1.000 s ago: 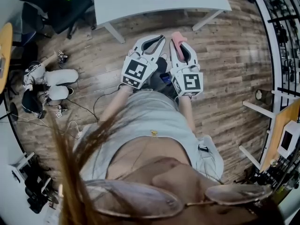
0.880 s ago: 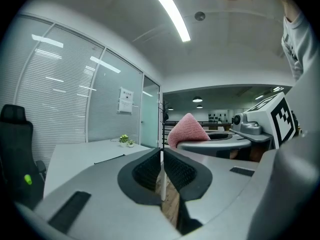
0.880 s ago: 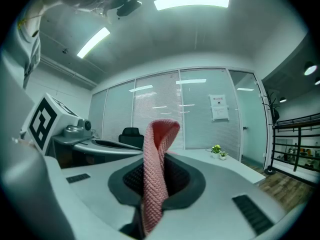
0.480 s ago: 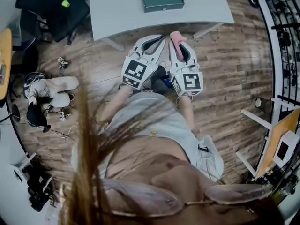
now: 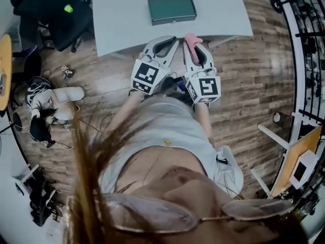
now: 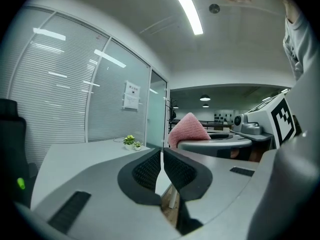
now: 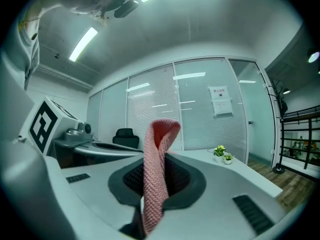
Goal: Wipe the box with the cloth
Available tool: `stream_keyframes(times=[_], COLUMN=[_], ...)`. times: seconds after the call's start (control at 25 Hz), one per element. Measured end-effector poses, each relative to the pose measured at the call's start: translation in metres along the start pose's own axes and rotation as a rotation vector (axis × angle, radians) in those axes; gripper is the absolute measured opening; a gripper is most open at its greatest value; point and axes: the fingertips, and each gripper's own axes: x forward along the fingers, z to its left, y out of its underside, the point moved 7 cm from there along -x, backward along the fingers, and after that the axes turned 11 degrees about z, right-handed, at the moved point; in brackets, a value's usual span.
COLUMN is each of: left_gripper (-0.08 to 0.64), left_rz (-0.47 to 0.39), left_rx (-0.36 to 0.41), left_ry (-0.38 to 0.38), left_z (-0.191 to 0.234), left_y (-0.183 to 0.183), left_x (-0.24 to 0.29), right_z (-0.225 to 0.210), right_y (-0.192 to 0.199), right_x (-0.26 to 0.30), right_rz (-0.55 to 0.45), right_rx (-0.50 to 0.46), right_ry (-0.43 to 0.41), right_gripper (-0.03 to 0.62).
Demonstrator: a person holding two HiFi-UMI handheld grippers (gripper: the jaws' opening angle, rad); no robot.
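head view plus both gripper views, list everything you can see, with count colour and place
dark green flat rectangular box: one, green, lying on the table, untouched
white rectangular table: one, white, ahead of both grippers
pink knitted cloth: one, pink, pinched in the right gripper
small potted plants: two, green, on the table, seen in the gripper views
black office chair: one, black, left of the table
paper notice: one, white, on the glass wall
wooden plank floor: brown, under everything
left gripper: one, grey and white, jaws together, empty
right gripper: one, grey and white, jaws shut on the cloth
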Motion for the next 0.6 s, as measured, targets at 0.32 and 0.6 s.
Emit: stream_keyframes(times=[0.32, 0.6], left_gripper=[0.040, 0.040], left_rz=[-0.009, -0.004], left_rx=[-0.034, -0.060], left_ry=[-0.047, -0.066], left_z=[0.026, 0.038], left_y=[-0.022, -0.025], left_x=[0.049, 0.083], right_z=[-0.047, -0.074], right_y=[-0.020, -0.024], right_x=[0.042, 0.070], right_rz=[0.006, 0.016], right_rx=[-0.024, -0.036], right_ry=[-0.051, -0.096], right_gripper=[0.040, 0.040])
